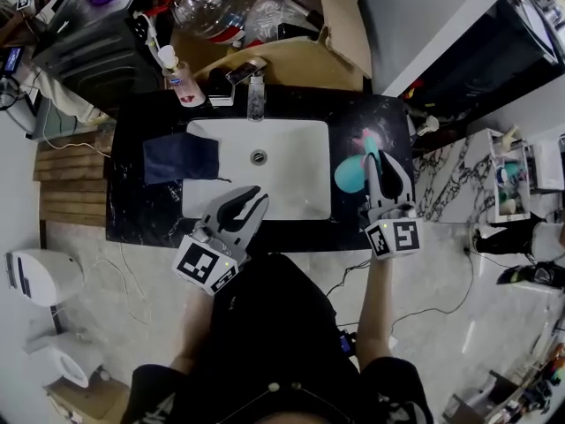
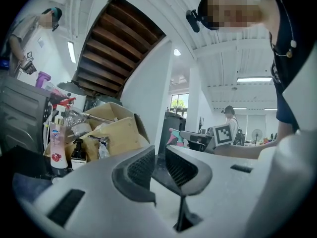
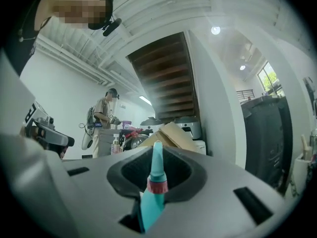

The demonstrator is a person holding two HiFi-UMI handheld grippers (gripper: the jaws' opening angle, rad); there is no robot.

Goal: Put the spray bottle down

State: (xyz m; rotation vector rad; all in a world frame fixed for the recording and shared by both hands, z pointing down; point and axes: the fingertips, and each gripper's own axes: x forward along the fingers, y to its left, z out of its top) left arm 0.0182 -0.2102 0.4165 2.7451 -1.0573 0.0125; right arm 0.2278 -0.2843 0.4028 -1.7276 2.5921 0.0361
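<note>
Black counter (image 1: 132, 210) is running L to R, its front edge lying just ahead of the person. White sink (image 1: 291, 148) is taking up the middle, leaving a bare strip on each side. Cardboard box (image 1: 340, 25) is crowding the back edge behind the faucet (image 1: 256, 95). Dark blue cloth (image 1: 181, 157) is hanging over the sink's L rim.

L gripper (image 1: 250, 203) (image 2: 159, 165) is sitting over the sink's front edge, fingers a little apart w/ nothing between them.

R gripper (image 1: 377, 162) (image 3: 157, 167) is pointing along the R strip, fingers clamping the teal spray bottle (image 1: 351, 173) (image 3: 151, 192). Bottle is sitting just R of the sink rim, over open counter; can't tell if it's touching down.
</note>
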